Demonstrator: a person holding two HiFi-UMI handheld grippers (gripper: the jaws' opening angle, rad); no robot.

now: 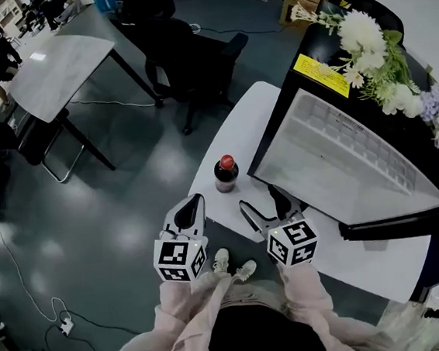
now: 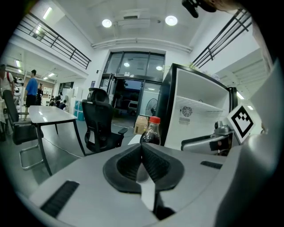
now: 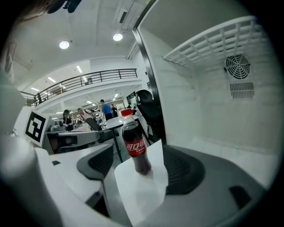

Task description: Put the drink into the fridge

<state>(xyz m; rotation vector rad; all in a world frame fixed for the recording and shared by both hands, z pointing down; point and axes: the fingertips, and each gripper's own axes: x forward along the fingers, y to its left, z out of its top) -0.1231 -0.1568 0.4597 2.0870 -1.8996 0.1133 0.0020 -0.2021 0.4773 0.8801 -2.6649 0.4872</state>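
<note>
A cola bottle (image 1: 225, 173) with a red cap stands upright near the corner of the white table (image 1: 252, 117). Just right of it is the black fridge (image 1: 322, 43), its door open and its white inside (image 1: 342, 158) showing. My right gripper (image 1: 258, 199) is open just short of the bottle. In the right gripper view the bottle (image 3: 134, 146) stands ahead of the spread jaws of that gripper (image 3: 137, 166), untouched, with the fridge's white interior (image 3: 213, 102) at the right. My left gripper (image 1: 190, 210) is shut and empty, left of the table's edge. Seen from the left gripper (image 2: 142, 162), the bottle (image 2: 151, 131) rises behind the closed pads.
A black office chair (image 1: 184, 58) stands beyond the white table, and a grey table (image 1: 60, 67) is further left. Flowers (image 1: 384, 68) lie on top of the fridge. Cables (image 1: 54, 309) run across the dark floor. People stand far off at the upper left.
</note>
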